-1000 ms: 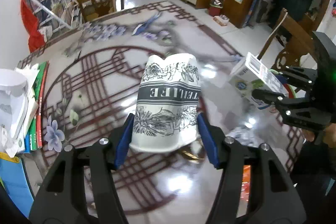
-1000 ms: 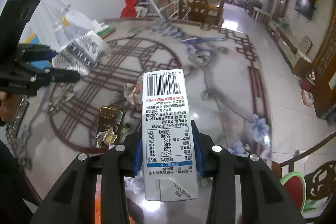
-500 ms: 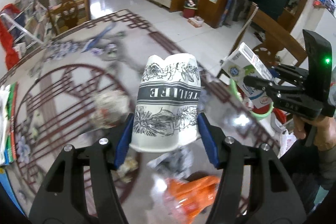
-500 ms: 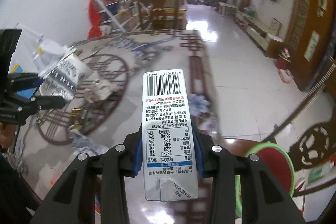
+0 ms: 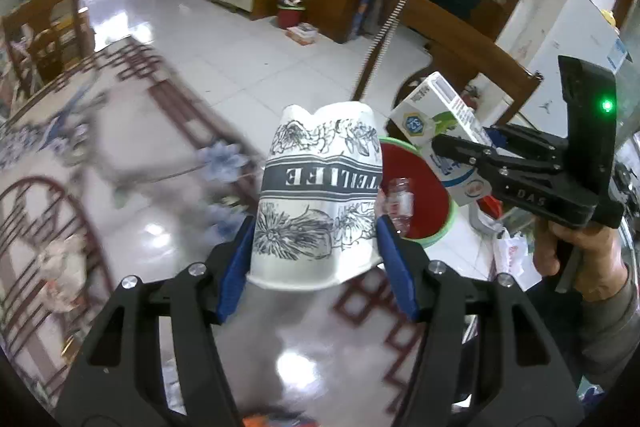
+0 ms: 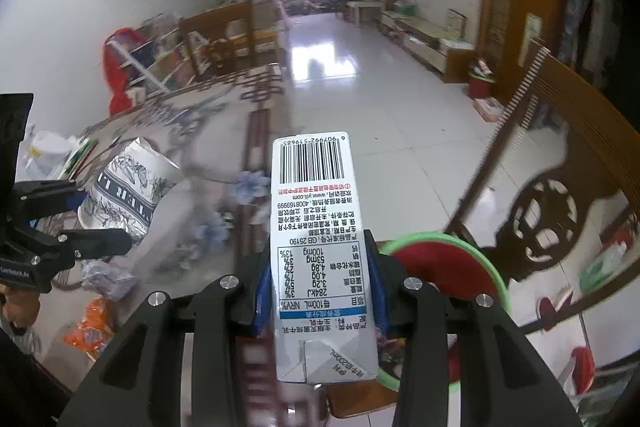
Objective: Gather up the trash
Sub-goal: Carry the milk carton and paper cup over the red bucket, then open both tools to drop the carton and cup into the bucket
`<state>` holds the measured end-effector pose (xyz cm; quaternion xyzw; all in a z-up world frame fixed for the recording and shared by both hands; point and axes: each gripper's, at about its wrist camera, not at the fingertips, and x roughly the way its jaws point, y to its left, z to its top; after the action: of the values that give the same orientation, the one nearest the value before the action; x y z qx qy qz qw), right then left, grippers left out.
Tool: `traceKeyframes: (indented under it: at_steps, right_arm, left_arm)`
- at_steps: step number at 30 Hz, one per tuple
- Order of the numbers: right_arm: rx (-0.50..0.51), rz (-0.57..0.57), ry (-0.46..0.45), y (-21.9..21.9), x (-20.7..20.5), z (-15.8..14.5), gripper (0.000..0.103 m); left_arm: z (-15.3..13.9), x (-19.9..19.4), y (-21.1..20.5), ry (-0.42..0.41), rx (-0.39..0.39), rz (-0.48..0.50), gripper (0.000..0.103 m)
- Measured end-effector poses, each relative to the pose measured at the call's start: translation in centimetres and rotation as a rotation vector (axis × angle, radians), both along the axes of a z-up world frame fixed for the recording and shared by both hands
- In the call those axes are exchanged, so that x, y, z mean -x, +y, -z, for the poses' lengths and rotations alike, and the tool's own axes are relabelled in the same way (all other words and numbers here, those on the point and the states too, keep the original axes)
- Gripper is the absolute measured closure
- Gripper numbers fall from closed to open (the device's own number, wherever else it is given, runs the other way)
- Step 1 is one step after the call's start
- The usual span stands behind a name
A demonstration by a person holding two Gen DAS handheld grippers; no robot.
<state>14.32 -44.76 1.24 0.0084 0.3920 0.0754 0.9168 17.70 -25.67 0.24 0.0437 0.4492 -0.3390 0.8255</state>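
Note:
My left gripper (image 5: 316, 263) is shut on a crumpled white paper cup (image 5: 320, 195) with black flower print, held over the table's right edge. The right gripper (image 6: 318, 291) is shut on a small white milk carton (image 6: 316, 227) with a barcode. In the left wrist view that carton (image 5: 436, 123) hangs above a green-rimmed bin with a red liner (image 5: 420, 195), where a clear plastic bottle (image 5: 398, 203) lies. The right wrist view shows the same bin (image 6: 444, 267) just beyond the carton, and the cup (image 6: 124, 191) in the left gripper (image 6: 96, 219) at the left.
The glossy patterned table (image 6: 192, 163) still carries a crumpled grey wrapper (image 6: 106, 277), an orange wrapper (image 6: 90, 327) and a paper wad (image 5: 60, 263). A carved wooden chair (image 6: 552, 187) stands right beside the bin. White tiled floor (image 6: 352, 107) lies beyond. A hand (image 5: 576, 255) holds the right gripper.
Both grippers have swept right across the table with the cup and carton still clamped. The bin, first unseen, now lies right under the carton and beside the cup.

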Motion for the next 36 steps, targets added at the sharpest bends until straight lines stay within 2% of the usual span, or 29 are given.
traceKeyframes:
  at_steps: [8, 16, 26, 33, 36]
  right_arm:
    - [-0.042, 0.128, 0.014, -7.4, 1.1, 0.4, 0.066]
    - [-0.080, 0.213, 0.056, -12.5, 1.3, 1.7, 0.066]
    - [-0.106, 0.268, 0.090, -15.6, 0.6, 2.8, 0.066]
    - [-0.110, 0.270, 0.103, -15.8, 0.1, 3.1, 0.066]
    - [-0.101, 0.270, 0.122, -15.6, -0.2, 3.5, 0.065]
  left_arm:
    - [1.2, -0.5, -7.3, 0.034, 0.020, 0.085, 0.045]
    - [2.6, -1.4, -13.3, 0.077, 0.036, 0.136, 0.045]
    - [4.5, -2.2, -17.2, 0.109, 0.021, 0.164, 0.044]
    - [5.1, -1.9, -18.5, 0.107, -0.005, 0.193, 0.044]
    - [5.4, -2.0, -18.9, 0.104, -0.023, 0.188, 0.039]
